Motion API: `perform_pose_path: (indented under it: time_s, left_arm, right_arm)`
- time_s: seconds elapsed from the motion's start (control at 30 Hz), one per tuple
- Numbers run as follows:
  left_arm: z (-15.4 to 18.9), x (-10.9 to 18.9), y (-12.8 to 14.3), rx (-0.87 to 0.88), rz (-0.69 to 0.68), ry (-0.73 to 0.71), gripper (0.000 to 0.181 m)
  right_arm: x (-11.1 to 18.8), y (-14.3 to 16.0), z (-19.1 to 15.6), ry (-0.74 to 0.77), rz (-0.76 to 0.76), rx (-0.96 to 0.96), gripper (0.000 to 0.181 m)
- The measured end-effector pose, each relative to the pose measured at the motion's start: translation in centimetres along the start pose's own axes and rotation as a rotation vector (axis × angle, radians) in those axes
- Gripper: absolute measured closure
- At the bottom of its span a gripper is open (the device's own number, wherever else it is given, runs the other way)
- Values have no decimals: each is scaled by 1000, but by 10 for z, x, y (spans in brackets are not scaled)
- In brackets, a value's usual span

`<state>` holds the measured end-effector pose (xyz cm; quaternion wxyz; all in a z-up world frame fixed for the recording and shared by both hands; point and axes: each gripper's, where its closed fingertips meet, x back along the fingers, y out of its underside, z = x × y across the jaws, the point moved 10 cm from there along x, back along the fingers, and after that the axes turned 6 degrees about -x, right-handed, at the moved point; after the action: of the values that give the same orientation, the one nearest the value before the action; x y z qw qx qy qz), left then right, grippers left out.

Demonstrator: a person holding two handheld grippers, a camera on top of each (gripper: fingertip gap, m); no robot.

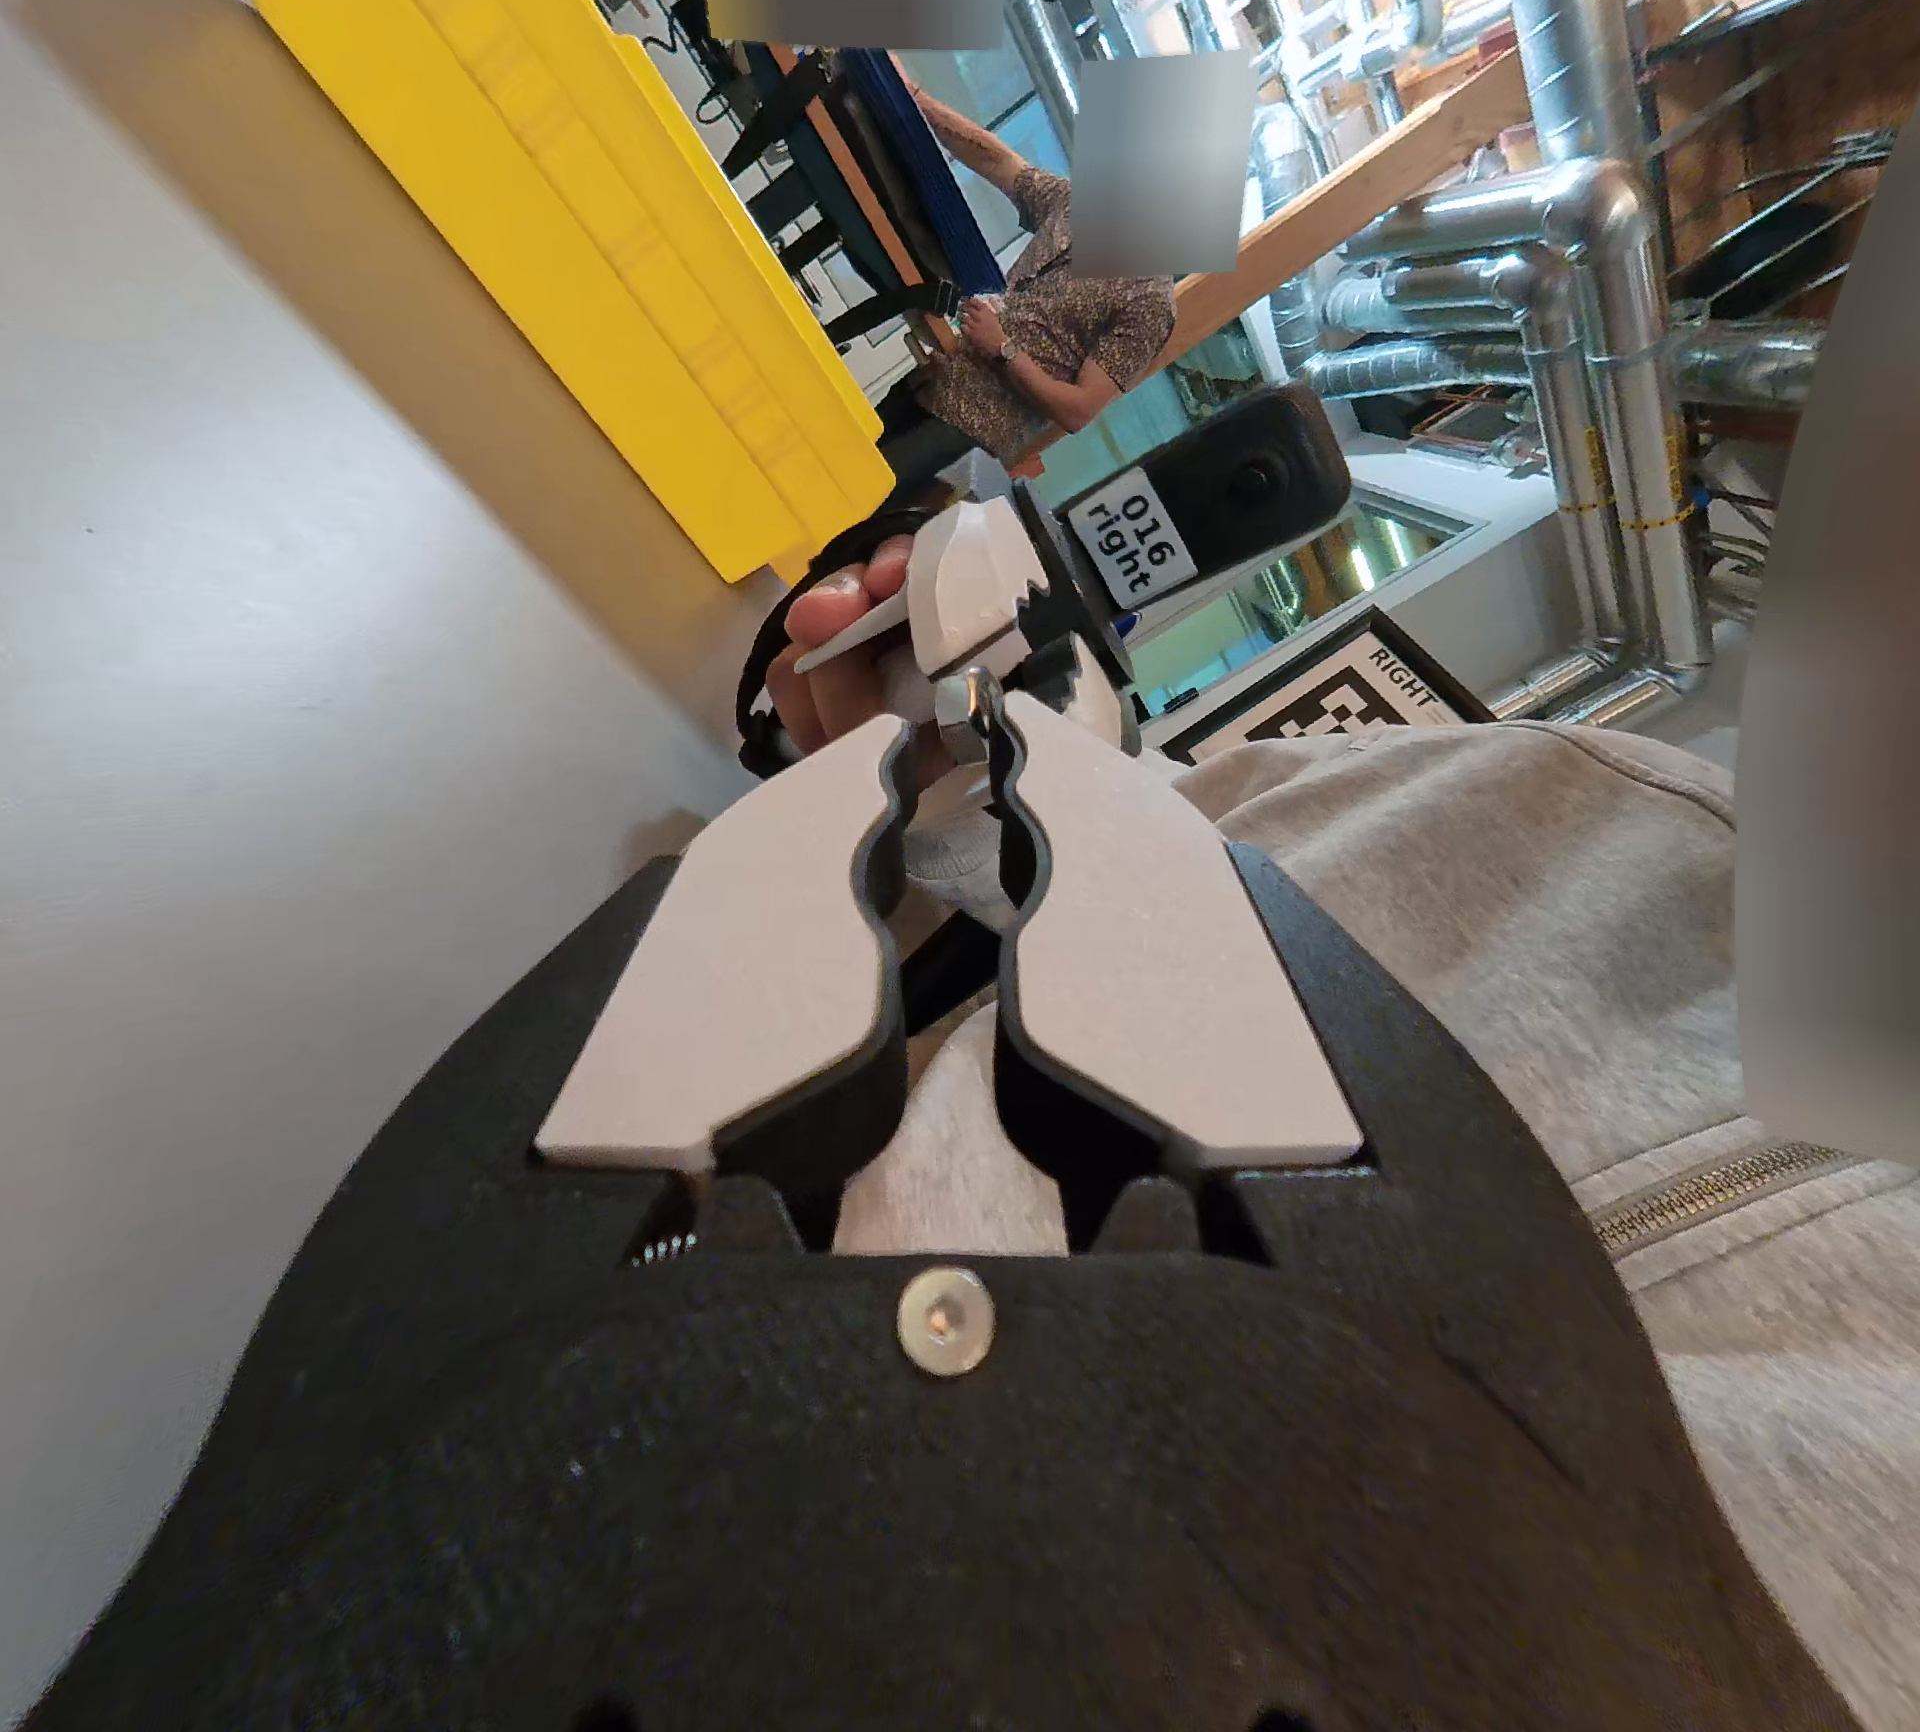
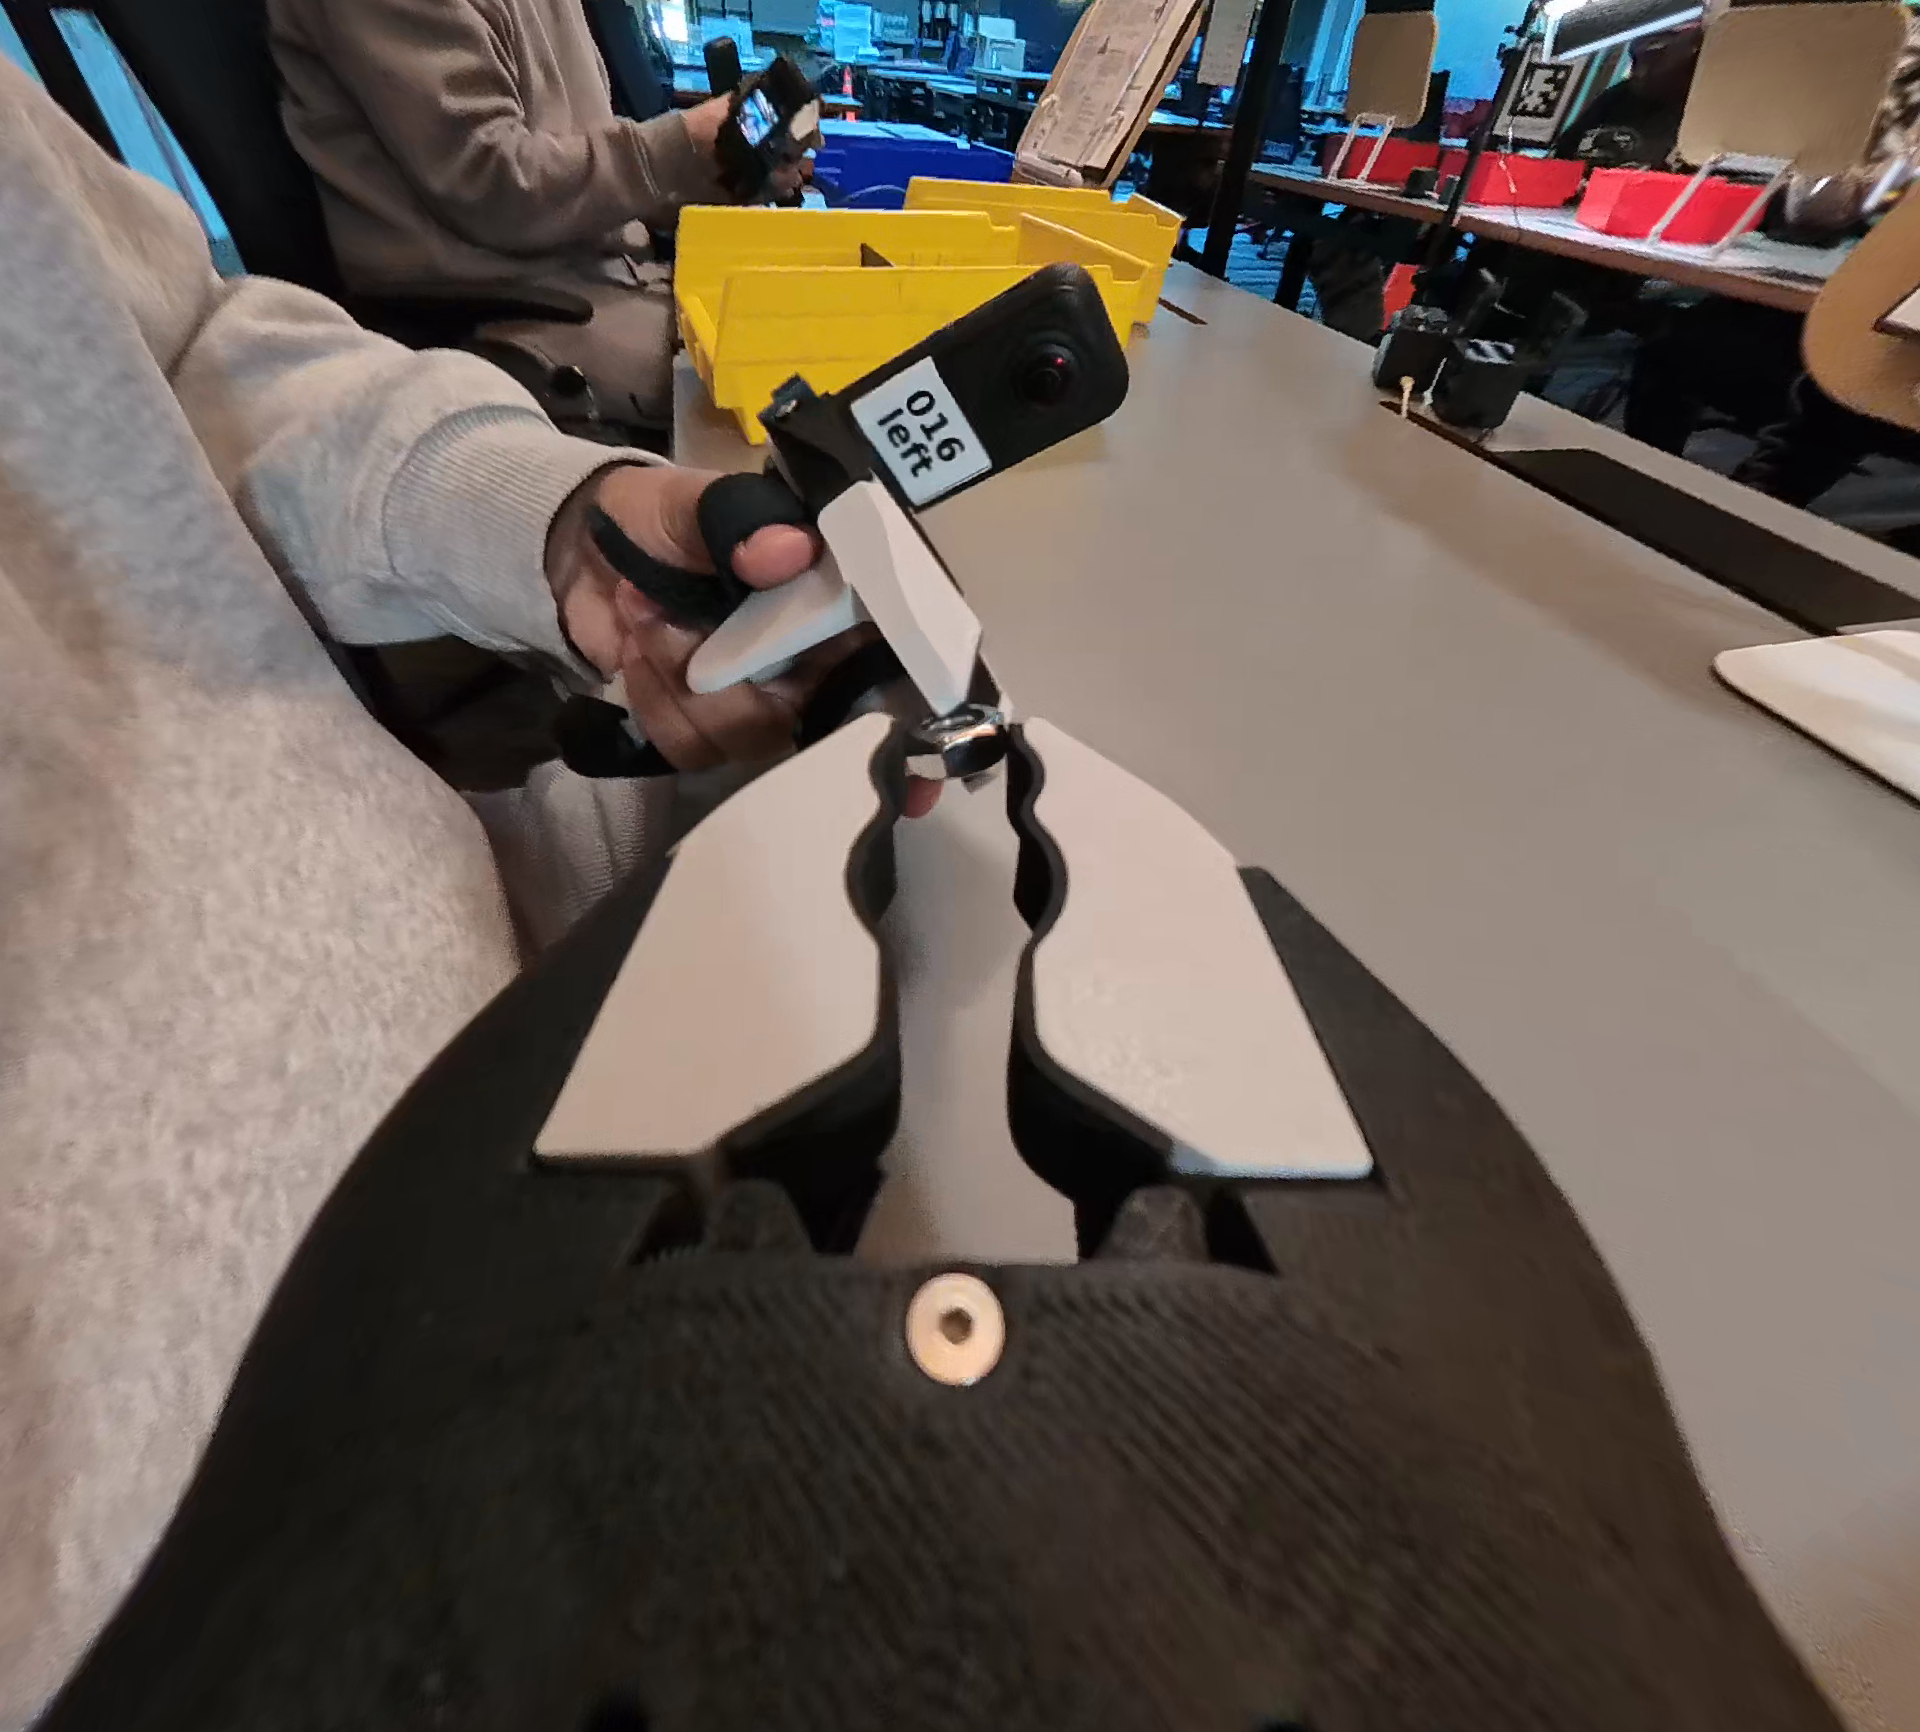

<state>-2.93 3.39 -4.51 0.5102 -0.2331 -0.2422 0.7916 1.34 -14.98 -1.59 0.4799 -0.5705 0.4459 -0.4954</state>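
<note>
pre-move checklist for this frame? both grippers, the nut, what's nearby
1. Nut sits at the tips of the left gripper jaws: ok.
2. Right gripper jaws closed around the same nut: ok.
3. Which grip bears the nut: cannot tell.
4. Nut held in the air, off the table: ok.
5. Yellow bins apart from both grippers: ok.

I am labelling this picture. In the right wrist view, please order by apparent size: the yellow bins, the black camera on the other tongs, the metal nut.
1. yellow bins
2. black camera, though nearness to the lens enlarges it
3. metal nut, clearly smallest
</note>
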Motion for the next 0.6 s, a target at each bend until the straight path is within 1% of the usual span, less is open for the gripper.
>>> perform_pose_path:
  time_s: [0.13,0.6]
  left_arm:
    - [1,-1,0,0,-2,11,171]
    - [0,0,0,20,7,19,171]
  right_arm:
    - [1,1,3,-26,12,-48,163]
    - [-1,1,2,-8,-3,-24,163]
